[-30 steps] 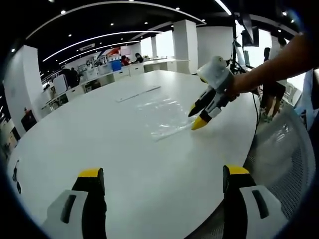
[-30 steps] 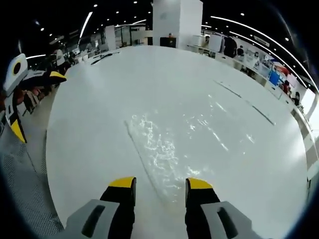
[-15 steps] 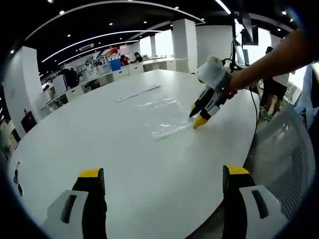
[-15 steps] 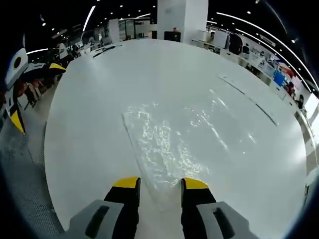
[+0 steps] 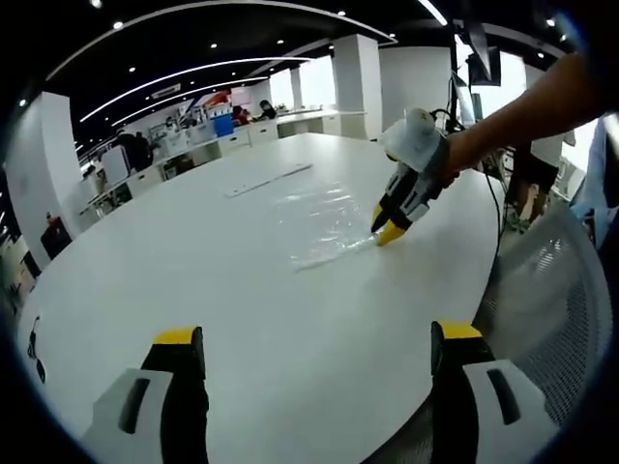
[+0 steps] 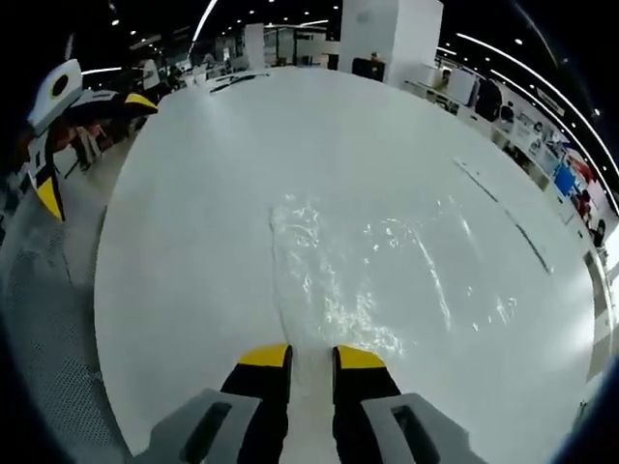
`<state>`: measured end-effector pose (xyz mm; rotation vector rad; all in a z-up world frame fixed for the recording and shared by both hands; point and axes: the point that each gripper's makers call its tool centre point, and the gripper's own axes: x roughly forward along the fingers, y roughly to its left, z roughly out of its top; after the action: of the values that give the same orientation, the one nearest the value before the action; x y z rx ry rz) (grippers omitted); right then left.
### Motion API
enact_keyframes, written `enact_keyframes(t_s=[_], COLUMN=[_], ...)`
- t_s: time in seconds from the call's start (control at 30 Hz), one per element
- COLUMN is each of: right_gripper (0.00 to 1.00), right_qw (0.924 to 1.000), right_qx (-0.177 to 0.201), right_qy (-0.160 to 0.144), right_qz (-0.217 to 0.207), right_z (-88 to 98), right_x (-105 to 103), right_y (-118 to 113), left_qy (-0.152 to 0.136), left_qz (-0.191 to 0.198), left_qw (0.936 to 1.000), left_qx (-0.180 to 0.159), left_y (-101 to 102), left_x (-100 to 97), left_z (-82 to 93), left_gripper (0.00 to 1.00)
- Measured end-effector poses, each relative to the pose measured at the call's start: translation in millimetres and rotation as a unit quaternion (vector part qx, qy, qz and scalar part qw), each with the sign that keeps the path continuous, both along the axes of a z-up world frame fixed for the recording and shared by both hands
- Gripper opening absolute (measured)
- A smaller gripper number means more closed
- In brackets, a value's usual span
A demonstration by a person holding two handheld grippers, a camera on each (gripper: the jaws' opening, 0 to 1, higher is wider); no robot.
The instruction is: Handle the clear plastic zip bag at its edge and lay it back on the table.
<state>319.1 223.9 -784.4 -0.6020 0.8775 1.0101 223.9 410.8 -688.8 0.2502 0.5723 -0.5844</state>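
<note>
Right gripper view, right hand-held gripper (image 6: pixel 311 356) pinching zip bag (image 6: pixel 372 280) edge, left hand-held gripper (image 5: pixel 314 340) spread wide.

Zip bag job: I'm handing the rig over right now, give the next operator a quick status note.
Right gripper: down at the near edge of the clear zip bag, fingers nearly closed with a narrow gap; whether the edge is pinched cannot be told. In the left gripper view it sits at the bag's corner.
Left gripper: open, holding nothing, low over the white table, well short of the bag.
Bag: flat on the table, not lifted.
Done: right gripper brought to the edge.
Left: confirm the grip, handle the bag by its edge, lay it back down, release.
</note>
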Motion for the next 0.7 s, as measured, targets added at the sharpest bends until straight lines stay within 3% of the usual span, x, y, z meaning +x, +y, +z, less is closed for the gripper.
enact_keyframes(t_s=[0.17, 0.43, 0.7], right_gripper=[0.00, 0.00, 0.00], right_qw=[0.9993, 0.9988, 0.9943], right_qx=[-0.019, -0.019, -0.037], right_qy=[-0.018, -0.016, -0.046], right_qz=[0.025, 0.042, 0.089], right_z=[-0.3, 2.2, 9.8], right_x=[-4, -7, -20], right_y=[0, 0, 5], left_qy=[0.001, 0.000, 0.001], left_qz=[-0.001, 0.001, 0.000], left_qw=[1.0000, 1.0000, 1.0000], left_qx=[0.001, -0.002, 0.000], left_y=[0, -1, -2], left_x=[-0.6, 0.5, -0.1], left_z=[-0.7, 0.7, 0.2], left_gripper=[0.96, 0.95, 0.95])
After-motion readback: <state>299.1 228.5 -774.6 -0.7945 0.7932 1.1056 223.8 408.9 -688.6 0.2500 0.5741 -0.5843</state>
